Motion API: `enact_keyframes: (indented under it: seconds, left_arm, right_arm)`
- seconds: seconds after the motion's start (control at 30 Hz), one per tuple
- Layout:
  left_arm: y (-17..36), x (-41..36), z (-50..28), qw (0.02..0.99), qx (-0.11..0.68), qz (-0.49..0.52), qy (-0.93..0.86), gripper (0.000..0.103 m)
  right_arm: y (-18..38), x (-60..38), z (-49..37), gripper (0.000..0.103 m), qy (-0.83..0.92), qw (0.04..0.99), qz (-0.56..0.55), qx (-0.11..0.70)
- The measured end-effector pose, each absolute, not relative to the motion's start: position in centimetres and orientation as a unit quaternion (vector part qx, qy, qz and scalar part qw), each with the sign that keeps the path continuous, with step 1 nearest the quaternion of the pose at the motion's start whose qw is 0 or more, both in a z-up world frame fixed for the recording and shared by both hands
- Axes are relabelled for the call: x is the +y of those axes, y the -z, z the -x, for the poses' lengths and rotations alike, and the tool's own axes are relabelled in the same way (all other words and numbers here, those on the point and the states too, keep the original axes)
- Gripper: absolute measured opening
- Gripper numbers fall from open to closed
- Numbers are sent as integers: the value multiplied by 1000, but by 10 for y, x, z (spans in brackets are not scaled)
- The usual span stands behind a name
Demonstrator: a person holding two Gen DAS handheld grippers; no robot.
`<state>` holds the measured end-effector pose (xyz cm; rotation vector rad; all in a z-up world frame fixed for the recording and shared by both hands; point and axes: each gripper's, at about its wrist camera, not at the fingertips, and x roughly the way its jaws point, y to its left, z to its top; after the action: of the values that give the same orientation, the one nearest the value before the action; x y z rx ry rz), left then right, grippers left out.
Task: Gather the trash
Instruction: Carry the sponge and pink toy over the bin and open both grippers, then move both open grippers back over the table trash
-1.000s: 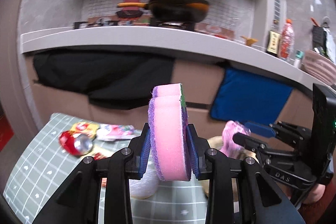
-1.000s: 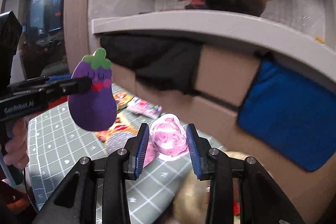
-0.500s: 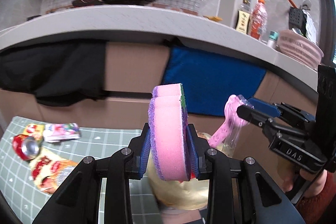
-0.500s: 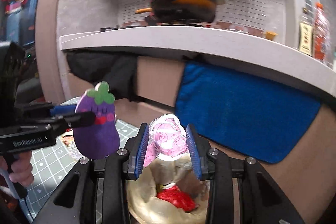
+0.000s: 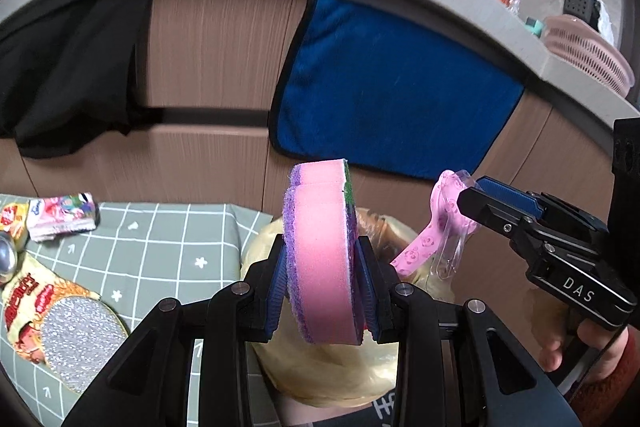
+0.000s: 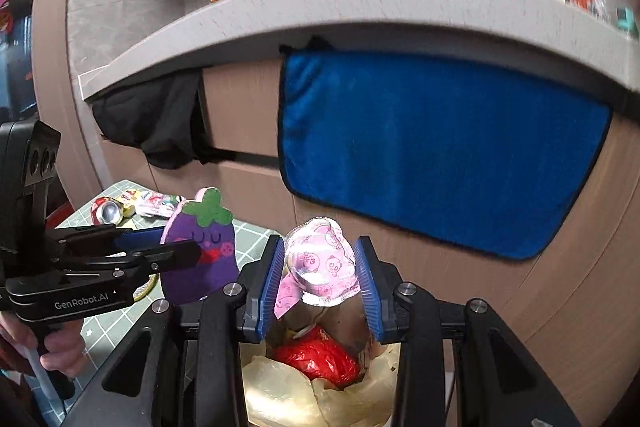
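Left tool (image 5: 320, 291): pinching the eggplant sponge (image 5: 320, 259) (pink foam edge-on here, purple face with green stalk in the right wrist view), fingers squeezed onto both sides.
Right tool (image 6: 320, 283): clamped on a crumpled pink cup lid (image 6: 322, 263) with little pig prints.
Where the trash is: both pieces hang right over the bin bag (image 6: 316, 395), a yellowish liner with a red wrapper (image 6: 320, 359) already inside.
What changed: a second ago both tools were out over the mat with the bin barely in sight; now they've swung across and the bag mouth sits right below. So I'd say this is the drop moment, just let go.
Left behind: snack packet (image 5: 44, 311), drink pouch (image 5: 64, 215) and can (image 6: 107, 211) on the green checked mat (image 5: 160, 247), so more trips.
Writing: "DAS" on the right tool, "GenRobot.AI" on the left. Packet text too blurry.
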<state>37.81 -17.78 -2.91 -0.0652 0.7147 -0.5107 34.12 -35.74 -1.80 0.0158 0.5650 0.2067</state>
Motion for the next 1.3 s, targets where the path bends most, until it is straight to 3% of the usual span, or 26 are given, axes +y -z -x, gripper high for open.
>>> enact_keyframes:
  seconds: [0.6,0.73,0.87,1.03,1.3]
  left_arm:
    - [64,-187,-406,875,390,43,284,34]
    - [66,-185,-409,874,390,46,287,39]
    - [60,-175,-409,877,384,66,282,48]
    - [40,-153,-397,895,362,67,251,49]
    - [-1,-84,-349,929,312,69,186,49]
  right_arm:
    - [57,-369,-362,35,-93,941,-37,322]
    - [62,-372,-364,35,-90,939,-43,328]
    - [71,-377,-366,35,-105,931,-70,344]
    - [73,-372,-363,47,-108,928,-71,351]
    - [41,-349,-349,48,-116,938,-44,323]
